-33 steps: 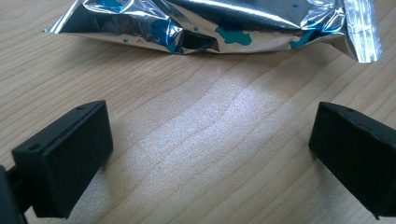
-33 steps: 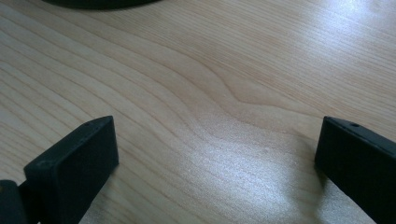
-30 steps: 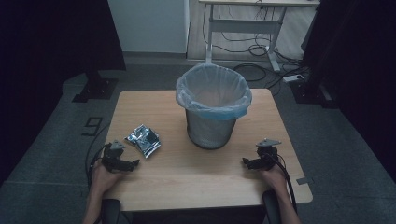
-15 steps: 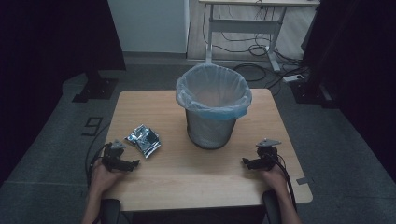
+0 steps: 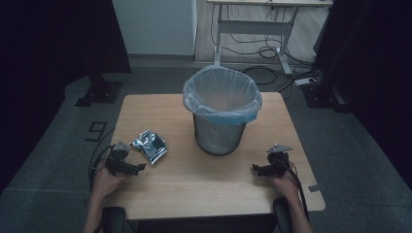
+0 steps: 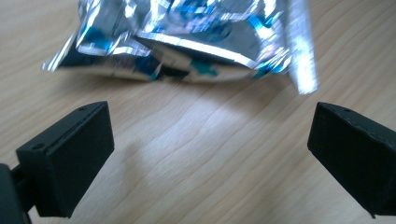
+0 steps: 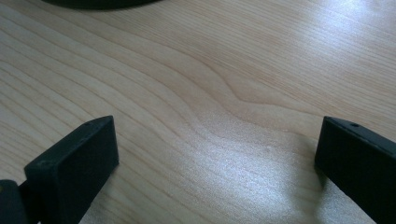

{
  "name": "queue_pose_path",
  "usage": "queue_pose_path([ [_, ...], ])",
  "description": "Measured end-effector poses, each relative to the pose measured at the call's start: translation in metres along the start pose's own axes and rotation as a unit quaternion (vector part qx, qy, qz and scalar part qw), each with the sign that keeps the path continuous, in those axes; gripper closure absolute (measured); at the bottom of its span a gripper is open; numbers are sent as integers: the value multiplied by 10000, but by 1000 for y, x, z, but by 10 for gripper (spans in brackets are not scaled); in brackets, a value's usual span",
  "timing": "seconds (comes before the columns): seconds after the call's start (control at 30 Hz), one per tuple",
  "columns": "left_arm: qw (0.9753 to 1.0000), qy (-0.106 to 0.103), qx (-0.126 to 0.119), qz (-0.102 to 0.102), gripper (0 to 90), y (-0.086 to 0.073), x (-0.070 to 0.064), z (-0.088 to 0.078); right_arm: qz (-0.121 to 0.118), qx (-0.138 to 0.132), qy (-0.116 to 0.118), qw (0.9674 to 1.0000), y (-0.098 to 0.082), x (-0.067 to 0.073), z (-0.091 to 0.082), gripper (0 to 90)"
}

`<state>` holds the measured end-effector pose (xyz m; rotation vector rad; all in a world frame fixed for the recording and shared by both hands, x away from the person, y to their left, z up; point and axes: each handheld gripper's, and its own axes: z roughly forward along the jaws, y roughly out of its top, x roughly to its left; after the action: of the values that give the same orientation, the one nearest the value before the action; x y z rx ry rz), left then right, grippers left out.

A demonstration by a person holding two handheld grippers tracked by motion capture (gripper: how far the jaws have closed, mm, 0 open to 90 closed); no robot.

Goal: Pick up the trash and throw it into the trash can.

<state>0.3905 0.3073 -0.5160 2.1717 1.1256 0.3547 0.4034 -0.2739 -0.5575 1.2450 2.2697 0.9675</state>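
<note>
— Black jaws of the left gripper (image 6: pixel 205 154) stand wide apart over bare wood; same for the right gripper (image 7: pixel 212 163).

— And the foil packet (image 5: pixel 149 145)?

— Just beyond the left jaws, flat on the table (image 5: pixel 160 194), long axis crosswise to them. Its top is cut off in the left gripper view; the print is blurred.

— The bin (image 5: pixel 222 109)?

— Mid-table, lined.

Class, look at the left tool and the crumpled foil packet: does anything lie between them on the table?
Nothing visible does. The left tool stands open, its jaws wide apart, and bare wooden table runs from it to the foil packet just ahead. The lined bin stands off to the side.
</note>
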Motion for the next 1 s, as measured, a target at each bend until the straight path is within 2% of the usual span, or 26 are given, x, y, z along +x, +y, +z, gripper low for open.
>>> queue_pose_path([
  [0.17,9999,-74,-64,61,27,13,-5,-5,2,1,-1,10000,0,0,0,0],
  [0.33,9997,-177,-67,175,66,25,-9,-4,0,1,-3,10000,0,0,0,0],
  [0.43,9985,-345,-118,397,99,36,-17,1,0,0,0,10000,0,0,0,0],
  [0.73,9974,-449,35,556,171,51,-24,23,2,4,-2,10000,0,0,0,0],
  [0.77,9970,-406,126,645,177,52,-27,31,1,3,-2,10000,0,0,0,0],
  [1.0,9966,-252,309,722,300,51,-29,56,-2,2,-1,10000,0,0,0,0],
])
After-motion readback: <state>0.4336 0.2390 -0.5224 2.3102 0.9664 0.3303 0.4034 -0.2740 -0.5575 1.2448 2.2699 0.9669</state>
